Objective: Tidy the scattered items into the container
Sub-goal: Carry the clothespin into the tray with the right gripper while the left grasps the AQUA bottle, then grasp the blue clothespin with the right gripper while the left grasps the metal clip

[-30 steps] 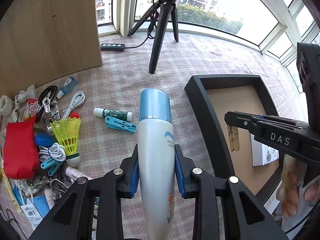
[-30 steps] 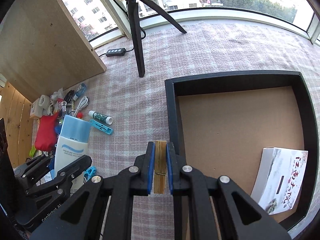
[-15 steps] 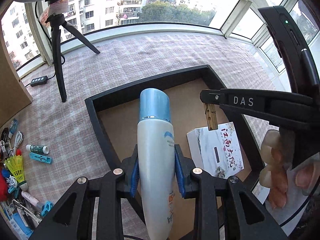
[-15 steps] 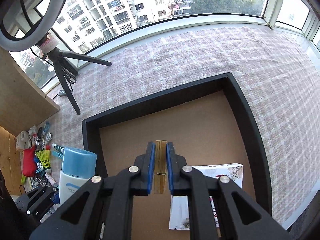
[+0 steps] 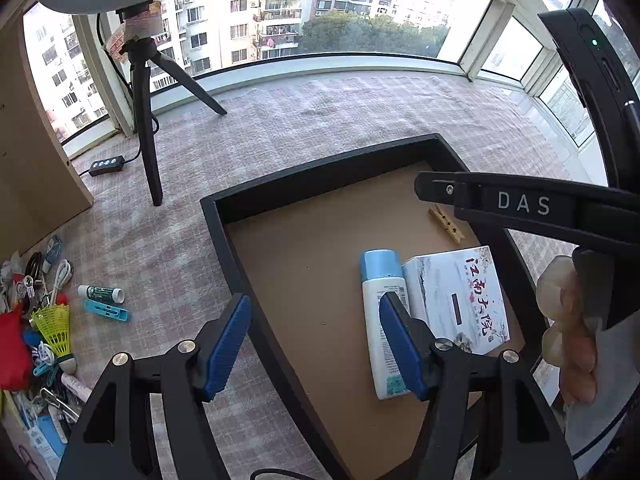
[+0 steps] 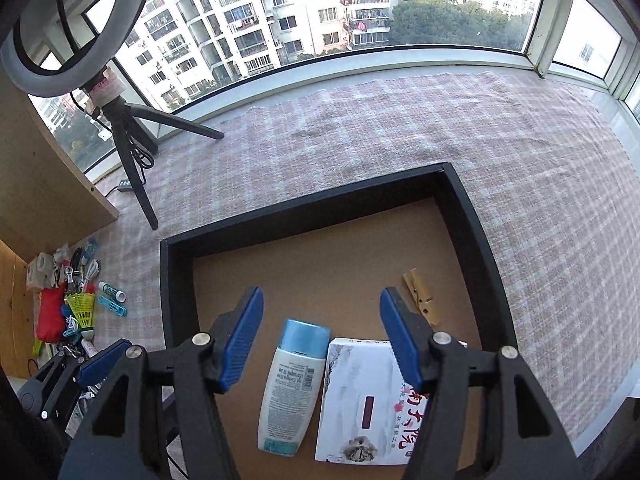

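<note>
The black container has a brown floor. Inside lie a white bottle with a blue cap, a white printed box beside it, and a wooden clothespin. My left gripper is open and empty over the container's left wall. My right gripper is open and empty above the bottle and box; its side shows in the left wrist view. Scattered items lie at the left.
A yellow shuttlecock, a blue clip, a green-and-white tube and a red pouch lie in the pile on the checked cloth. A black tripod and a wooden panel stand at the back left.
My left gripper opened and let go of the bottle, which now lies in the container. My right gripper opened and let go of the clothespin, which now lies on the container floor.
</note>
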Demonstrator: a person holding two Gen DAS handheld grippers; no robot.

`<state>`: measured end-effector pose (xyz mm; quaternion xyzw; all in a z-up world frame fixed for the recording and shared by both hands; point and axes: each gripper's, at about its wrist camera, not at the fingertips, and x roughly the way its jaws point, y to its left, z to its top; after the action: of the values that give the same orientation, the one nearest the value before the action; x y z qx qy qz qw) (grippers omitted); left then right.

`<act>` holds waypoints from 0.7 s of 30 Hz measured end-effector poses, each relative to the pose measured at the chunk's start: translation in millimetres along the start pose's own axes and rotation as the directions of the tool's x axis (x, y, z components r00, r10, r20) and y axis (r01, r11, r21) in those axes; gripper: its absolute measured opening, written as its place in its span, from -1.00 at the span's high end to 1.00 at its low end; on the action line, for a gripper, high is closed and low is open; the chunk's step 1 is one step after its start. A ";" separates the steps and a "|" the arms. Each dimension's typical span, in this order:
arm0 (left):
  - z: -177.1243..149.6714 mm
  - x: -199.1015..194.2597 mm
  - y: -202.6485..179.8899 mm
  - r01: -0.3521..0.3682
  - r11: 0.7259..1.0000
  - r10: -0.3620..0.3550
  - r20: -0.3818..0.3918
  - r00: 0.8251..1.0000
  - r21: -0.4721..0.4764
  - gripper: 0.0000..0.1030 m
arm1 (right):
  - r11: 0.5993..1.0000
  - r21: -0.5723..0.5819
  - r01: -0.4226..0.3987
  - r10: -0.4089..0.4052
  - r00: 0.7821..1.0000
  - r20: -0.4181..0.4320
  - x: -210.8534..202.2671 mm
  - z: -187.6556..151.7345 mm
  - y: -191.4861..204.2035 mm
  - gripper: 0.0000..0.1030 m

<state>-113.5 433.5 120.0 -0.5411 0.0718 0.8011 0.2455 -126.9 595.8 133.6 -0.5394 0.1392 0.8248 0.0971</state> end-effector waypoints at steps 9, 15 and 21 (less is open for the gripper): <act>-35.1 -25.0 69.8 -0.083 0.992 0.083 -0.003 0.997 -0.095 -0.24 | 0.980 -0.181 -0.085 0.089 0.996 0.015 -3.1 -18.9 66.5 -0.16; -65.6 -44.4 135.2 -0.160 0.968 0.160 -0.017 0.987 -0.193 -0.24 | 0.908 -0.376 -0.186 0.191 0.981 -0.023 -1.9 -43.1 123.3 -0.16; -104.3 -58.7 200.8 -0.225 0.916 0.218 -0.058 0.974 -0.332 -0.24 | 0.803 -0.541 -0.250 0.245 0.966 -0.083 8.4 -66.9 173.2 -0.16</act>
<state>-104.1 200.7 100.7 -0.5714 -0.0028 0.8187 0.0565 -126.3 410.2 122.1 -0.5254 -0.0327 0.8331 -0.1698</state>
